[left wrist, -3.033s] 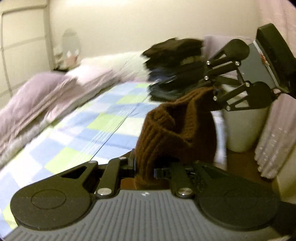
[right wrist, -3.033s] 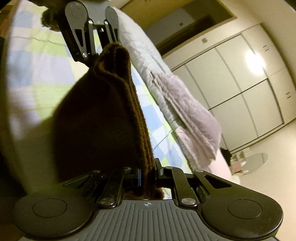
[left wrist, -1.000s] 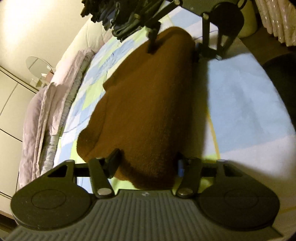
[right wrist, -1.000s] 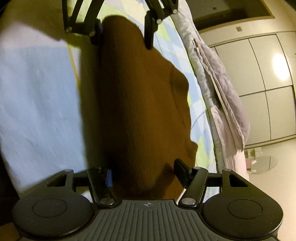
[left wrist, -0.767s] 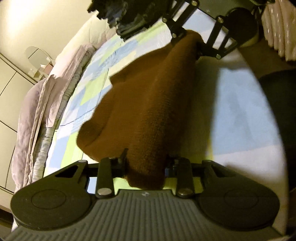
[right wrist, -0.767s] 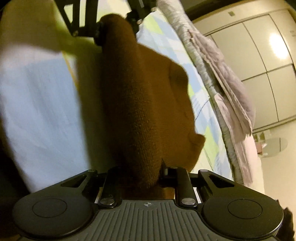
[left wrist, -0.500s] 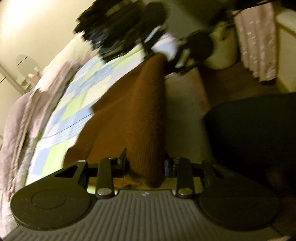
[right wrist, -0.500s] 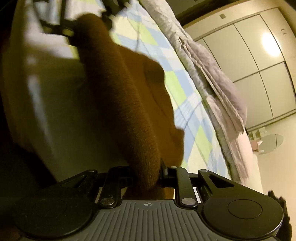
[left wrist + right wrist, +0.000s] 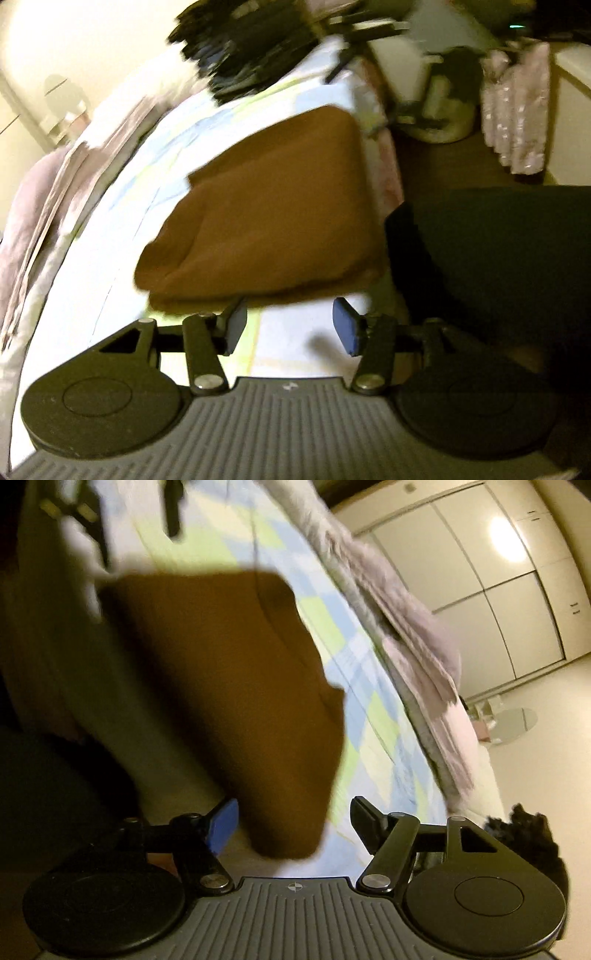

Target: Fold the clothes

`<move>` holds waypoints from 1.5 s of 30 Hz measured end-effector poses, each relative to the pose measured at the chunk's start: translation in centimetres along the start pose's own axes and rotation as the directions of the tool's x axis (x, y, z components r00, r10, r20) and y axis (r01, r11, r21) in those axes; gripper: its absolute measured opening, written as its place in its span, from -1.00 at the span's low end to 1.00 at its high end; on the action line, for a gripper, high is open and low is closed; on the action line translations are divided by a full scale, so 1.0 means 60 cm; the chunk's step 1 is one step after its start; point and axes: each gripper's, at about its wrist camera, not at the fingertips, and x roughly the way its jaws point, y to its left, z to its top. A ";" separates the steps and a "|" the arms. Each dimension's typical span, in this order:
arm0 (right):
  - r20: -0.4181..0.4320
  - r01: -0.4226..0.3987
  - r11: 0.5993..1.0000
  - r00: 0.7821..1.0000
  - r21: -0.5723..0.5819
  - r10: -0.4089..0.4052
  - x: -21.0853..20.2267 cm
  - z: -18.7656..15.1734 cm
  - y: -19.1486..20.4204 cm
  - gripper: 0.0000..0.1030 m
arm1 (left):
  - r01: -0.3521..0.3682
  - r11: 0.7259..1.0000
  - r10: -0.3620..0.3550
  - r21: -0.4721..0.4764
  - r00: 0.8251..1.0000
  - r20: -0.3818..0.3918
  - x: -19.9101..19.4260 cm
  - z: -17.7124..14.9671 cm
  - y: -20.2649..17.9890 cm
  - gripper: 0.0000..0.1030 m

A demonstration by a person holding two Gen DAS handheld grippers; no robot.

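A brown knitted garment [image 9: 266, 210] lies folded flat on the checked bed cover [image 9: 122, 229], near the bed's edge. My left gripper [image 9: 290, 326] is open just short of the garment's near end, with nothing between its fingers. In the right wrist view the same brown garment [image 9: 221, 686] stretches away from my right gripper [image 9: 293, 821], which is open with the garment's end lying between its spread fingers, not gripped. The left gripper's blurred fingers [image 9: 171, 506] show at the garment's far end.
A pile of dark folded clothes [image 9: 251, 44] sits on the bed beyond the garment. Pinkish bedding [image 9: 417, 627] runs along the bed's far side, with white wardrobe doors [image 9: 491, 587] behind. A pale bin [image 9: 447, 114] and a pink curtain [image 9: 517, 110] stand beside the bed. A dark-clothed leg [image 9: 487, 258] is close by.
Both grippers have let go of the brown garment and drawn back a little. The garment now lies flat and folded on the bed instead of hanging between the grippers.
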 end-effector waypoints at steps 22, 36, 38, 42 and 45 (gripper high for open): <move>0.204 -0.191 0.981 0.962 0.040 0.179 -0.034 0.096 -0.032 -0.63 | -0.239 0.826 0.223 0.510 0.970 0.095 0.142 -0.002 -0.012 0.42; 0.221 -0.209 0.978 0.954 0.000 0.204 -0.035 0.064 -0.023 -0.63 | -0.227 0.788 0.212 0.572 0.973 0.094 0.167 0.001 0.030 -0.66; 0.257 -0.200 0.980 0.947 -0.002 0.194 -0.033 0.072 -0.047 -0.63 | -0.268 0.808 0.250 0.524 0.962 0.105 0.150 0.006 0.063 -0.67; 0.346 -0.139 0.989 0.926 -0.051 0.149 0.002 0.112 -0.112 -0.64 | -0.376 0.811 0.381 0.448 0.921 0.083 0.109 0.011 0.145 -0.67; 0.434 -0.074 0.993 0.894 -0.097 0.109 0.047 0.159 -0.168 -0.64 | -0.494 0.778 0.523 0.388 0.852 0.037 0.045 -0.003 0.200 -0.68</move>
